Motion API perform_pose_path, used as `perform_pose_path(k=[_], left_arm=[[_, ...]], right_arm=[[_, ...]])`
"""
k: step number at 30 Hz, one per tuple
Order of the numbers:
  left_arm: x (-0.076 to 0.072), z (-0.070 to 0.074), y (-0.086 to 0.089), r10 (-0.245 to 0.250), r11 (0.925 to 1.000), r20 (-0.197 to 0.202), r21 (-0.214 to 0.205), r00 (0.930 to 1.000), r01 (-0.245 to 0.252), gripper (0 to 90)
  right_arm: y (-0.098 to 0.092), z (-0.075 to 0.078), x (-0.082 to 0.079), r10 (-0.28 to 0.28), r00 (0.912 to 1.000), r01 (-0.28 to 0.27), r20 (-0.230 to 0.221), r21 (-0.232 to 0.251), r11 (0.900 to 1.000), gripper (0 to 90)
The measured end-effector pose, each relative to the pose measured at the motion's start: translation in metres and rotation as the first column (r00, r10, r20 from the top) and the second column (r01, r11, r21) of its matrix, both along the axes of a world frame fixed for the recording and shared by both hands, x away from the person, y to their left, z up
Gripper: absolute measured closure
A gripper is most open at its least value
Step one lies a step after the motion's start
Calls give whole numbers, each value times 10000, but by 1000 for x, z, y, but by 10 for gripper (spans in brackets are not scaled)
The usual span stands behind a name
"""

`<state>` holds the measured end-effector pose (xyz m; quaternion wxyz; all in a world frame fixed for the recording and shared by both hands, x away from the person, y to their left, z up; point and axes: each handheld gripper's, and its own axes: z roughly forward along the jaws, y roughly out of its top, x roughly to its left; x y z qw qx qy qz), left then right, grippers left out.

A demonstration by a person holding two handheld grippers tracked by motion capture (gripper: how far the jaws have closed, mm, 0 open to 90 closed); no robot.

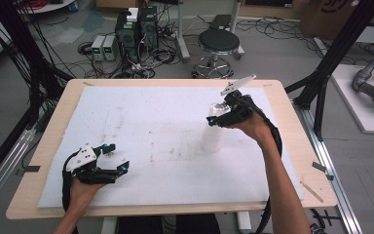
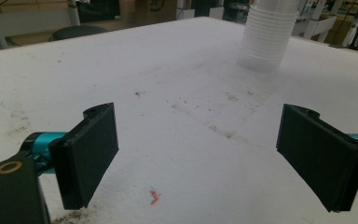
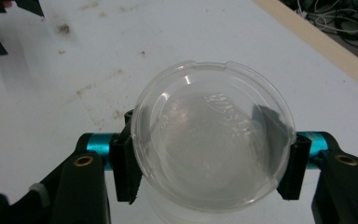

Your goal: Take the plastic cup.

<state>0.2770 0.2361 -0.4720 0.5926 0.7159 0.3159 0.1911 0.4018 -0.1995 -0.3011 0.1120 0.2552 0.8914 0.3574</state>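
While gripped, clear cup (image 3: 212,140) sits between right gripper (image 3: 209,161) jaws

From my left claw's camera the stack of cups (image 2: 266,35) is cut off at the top edge, and from my right claw's (image 3: 209,158) camera the clear cup (image 3: 213,135) hides whatever stands below it.

The left black hand-held gripper (image 1: 115,157) is sitting low near the person's side, with its two flat jaws spread wide apart. The right black hand-held gripper (image 1: 215,120) is being held up higher, farther forward, its jaws pressing both sides of a clear round plastic cup (image 3: 213,137).
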Motion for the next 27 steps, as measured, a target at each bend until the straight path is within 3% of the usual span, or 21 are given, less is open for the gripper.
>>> perform_pose_path(k=[9, 10, 13, 16, 21, 27], left_arm=[[0, 0, 0, -12, 10000, 9, 38, 10000, 12, 125], [0, 0, 0, -2, 10000, 0, 40, 10000, 2, 125], [0, 0, 0, -2, 10000, 4, 42, 10000, 2, 125], [0, 0, 0, -17, 10000, 0, 38, 10000, 17, 125], [0, 0, 0, 5, 10000, -1, 5, 10000, -5, 125], [1, 0, 1, -28, 10000, -35, -46, 10000, 27, 125]], right_arm=[[-3, 29, -5, -44, 9996, 30, 279, 478, 9989, 414], [-3, 39, -7, -30, 9991, 4, 431, 601, 9982, 414], [-2, 48, -8, 36, 9983, -77, 575, 712, 9974, 415], [0, 67, -11, 23, 9963, -89, 858, 769, 9970, 416], [1, 78, -12, 38, 9950, -110, 1000, 715, 9974, 416], [1, 81, -14, 71, 9942, -145, 1075, 683, 9976, 417]])
